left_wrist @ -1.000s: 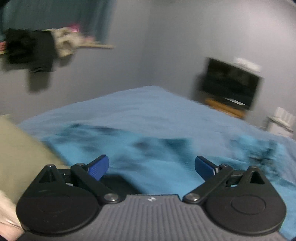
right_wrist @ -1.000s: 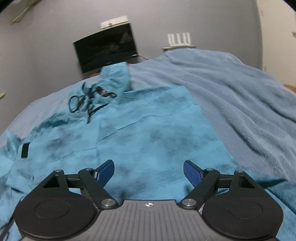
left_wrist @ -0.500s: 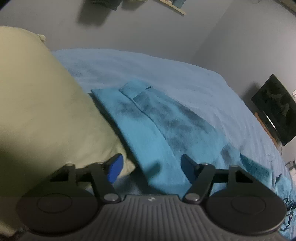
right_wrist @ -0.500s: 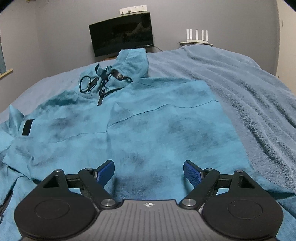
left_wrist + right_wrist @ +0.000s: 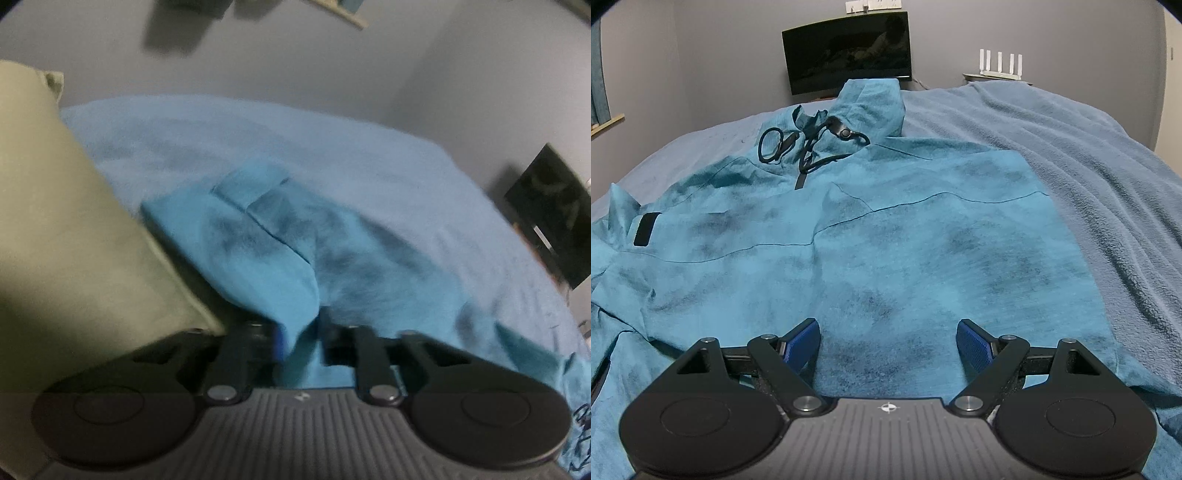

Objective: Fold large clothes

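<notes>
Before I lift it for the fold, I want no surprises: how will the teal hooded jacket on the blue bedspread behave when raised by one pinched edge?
The teal hooded jacket probably drapes limply: it creases on the blue bedspread and bunches where the left gripper pinches its sleeve. It looks thin, so likely light. Its black drawcords may dangle.

Each handheld gripper, left (image 5: 300, 341) and right (image 5: 888, 345), has a ribbed grey body, two black round-based linkage arms with silver screws, and ridged blue finger pads (image 5: 801, 343).
</notes>
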`<state>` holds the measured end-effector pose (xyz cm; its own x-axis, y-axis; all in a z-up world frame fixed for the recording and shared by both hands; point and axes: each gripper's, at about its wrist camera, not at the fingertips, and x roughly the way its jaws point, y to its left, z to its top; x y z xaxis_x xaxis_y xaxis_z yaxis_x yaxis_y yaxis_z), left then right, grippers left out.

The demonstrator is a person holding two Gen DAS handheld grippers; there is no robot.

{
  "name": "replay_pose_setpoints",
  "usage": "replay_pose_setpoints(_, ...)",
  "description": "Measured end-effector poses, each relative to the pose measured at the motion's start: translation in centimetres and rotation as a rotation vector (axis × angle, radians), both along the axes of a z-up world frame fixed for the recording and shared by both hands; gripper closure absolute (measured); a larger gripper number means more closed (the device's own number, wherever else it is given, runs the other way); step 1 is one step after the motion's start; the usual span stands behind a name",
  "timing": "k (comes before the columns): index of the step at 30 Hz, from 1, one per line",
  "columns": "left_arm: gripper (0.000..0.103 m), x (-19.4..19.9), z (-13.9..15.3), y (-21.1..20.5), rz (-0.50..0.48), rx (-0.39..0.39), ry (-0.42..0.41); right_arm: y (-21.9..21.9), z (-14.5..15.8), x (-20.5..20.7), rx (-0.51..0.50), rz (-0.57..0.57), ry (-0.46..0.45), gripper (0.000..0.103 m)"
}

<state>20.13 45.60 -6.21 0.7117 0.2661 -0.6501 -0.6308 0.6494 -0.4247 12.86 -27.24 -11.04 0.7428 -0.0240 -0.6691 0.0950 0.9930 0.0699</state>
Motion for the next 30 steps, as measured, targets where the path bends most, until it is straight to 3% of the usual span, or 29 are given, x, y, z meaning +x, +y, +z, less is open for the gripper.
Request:
replay_pose_setpoints(3, 0.103, -0.8, 2.6, -1.6, -0.02, 0.075, -0.075, 0.0, 0.0, 0.0, -0.004, 0.006, -0.004, 0.02)
replay_pose_setpoints(8, 0.103, -2.0, 8.8, -6.3, -0.18, 0.273, -0.193, 0.1, 0.2, -0.2, -0.011, 0.022, -0.015, 0.02)
replay_pose_setpoints(14, 0.103, -3.4, 17.0, -14.1, -0.388, 0.377, -0.401, 0.2, 0.6, -0.6, -0.02, 0.033, -0.032, 0.021)
replay_pose_setpoints(19, 0.103, -3.7, 21.6, -23.5, -0.595, 0.432, -0.545, 0.3, 0.9, -1.1, -0.022, 0.034, -0.052, 0.021)
replay_pose_setpoints(24, 0.103, -3.5, 22.4, -34.0, -0.803, 0.446, -0.606, -0.1, 1.0, -1.3, -0.014, 0.022, -0.06, 0.021)
replay_pose_setpoints(30, 0.103, -2.4, 17.8, -46.2, -1.006, 0.41, -0.527, -0.3, 1.0, -1.4, 0.003, 0.009, -0.069, 0.021)
